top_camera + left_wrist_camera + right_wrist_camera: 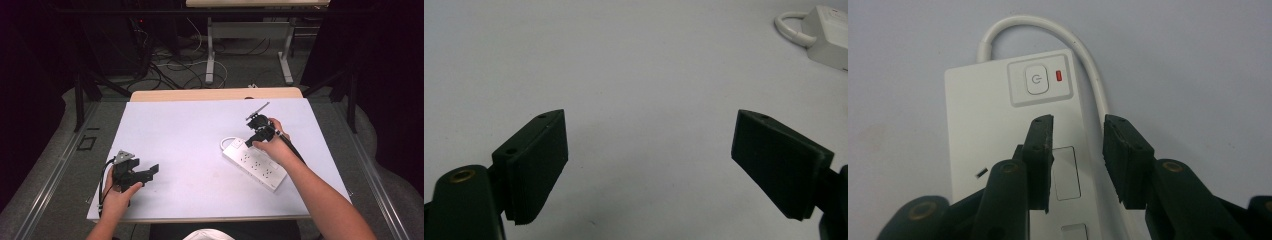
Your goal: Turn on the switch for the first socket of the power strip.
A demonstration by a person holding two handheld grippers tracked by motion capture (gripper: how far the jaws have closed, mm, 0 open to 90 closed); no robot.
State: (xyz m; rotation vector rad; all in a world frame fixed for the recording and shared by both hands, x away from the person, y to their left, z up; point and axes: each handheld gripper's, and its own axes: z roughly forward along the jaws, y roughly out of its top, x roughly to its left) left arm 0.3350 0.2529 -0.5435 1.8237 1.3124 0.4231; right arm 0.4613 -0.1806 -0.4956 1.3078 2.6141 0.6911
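A white power strip (pixel 255 165) lies slantwise on the table right of centre, its short white cable (pixel 226 141) looping off the far end. My right gripper (pixel 250 142) hangs over that end. In the right gripper view its jaws (pixel 1078 125) stand a little apart just above the strip (pixel 998 100), below the power button (pixel 1037 80) and its red light (pixel 1059 76), with nothing pinched between them. My left gripper (pixel 152 170) rests near the front left of the table, far from the strip. Its jaws (pixel 649 145) are wide apart over bare surface, and the strip's end (pixel 829 35) lies far off.
A white sheet (pixel 190 135) covers the table, with a wooden edge (pixel 215 94) at the back. Beyond it are loose floor cables (pixel 175 70) and another table's legs (pixel 210 55). Dark curtains hang on both sides.
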